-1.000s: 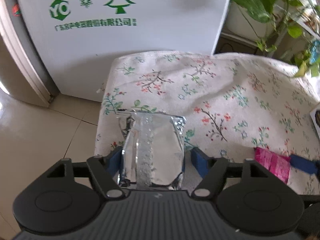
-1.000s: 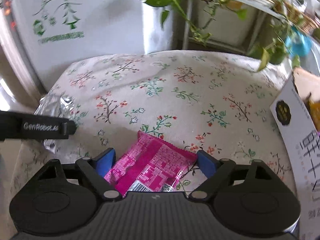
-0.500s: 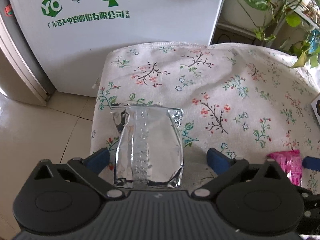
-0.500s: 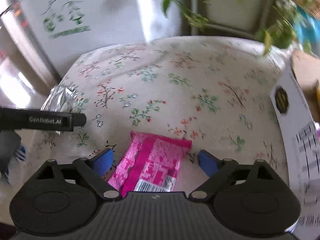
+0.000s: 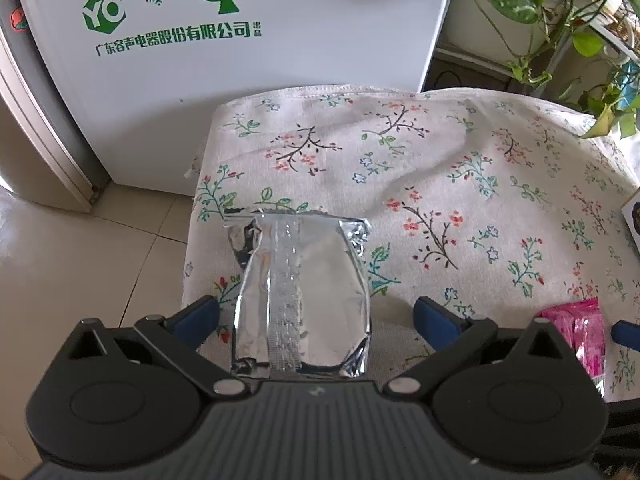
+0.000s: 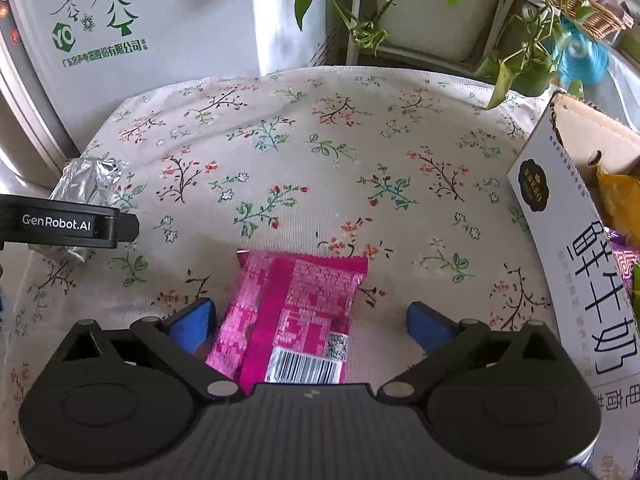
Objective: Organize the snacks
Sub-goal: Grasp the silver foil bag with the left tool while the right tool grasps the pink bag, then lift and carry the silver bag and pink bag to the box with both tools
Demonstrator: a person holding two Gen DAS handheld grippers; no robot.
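Straddling a crinkly silver foil pouch [image 5: 300, 292] on the floral cloth [image 5: 440, 152], my left gripper [image 5: 316, 316] gapes wide, gripping nothing; my right gripper [image 6: 310, 318], equally spread, frames a glossy pink packet [image 6: 296, 312] beside it.

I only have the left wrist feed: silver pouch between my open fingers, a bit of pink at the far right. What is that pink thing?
Observer: A pink snack packet lying flat on the floral cloth, barcode end nearest the right gripper, whose jaws are open on either side of it.
Operator: Where would snacks go? I see only a box corner.
Observer: An open cardboard box stands at the right, with an orange packet already inside.
Operator: Is my gripper clear of the silver pouch?
Observer: From the right wrist, one finger of the left gripper crosses in front of the silver pouch; contact cannot be told.
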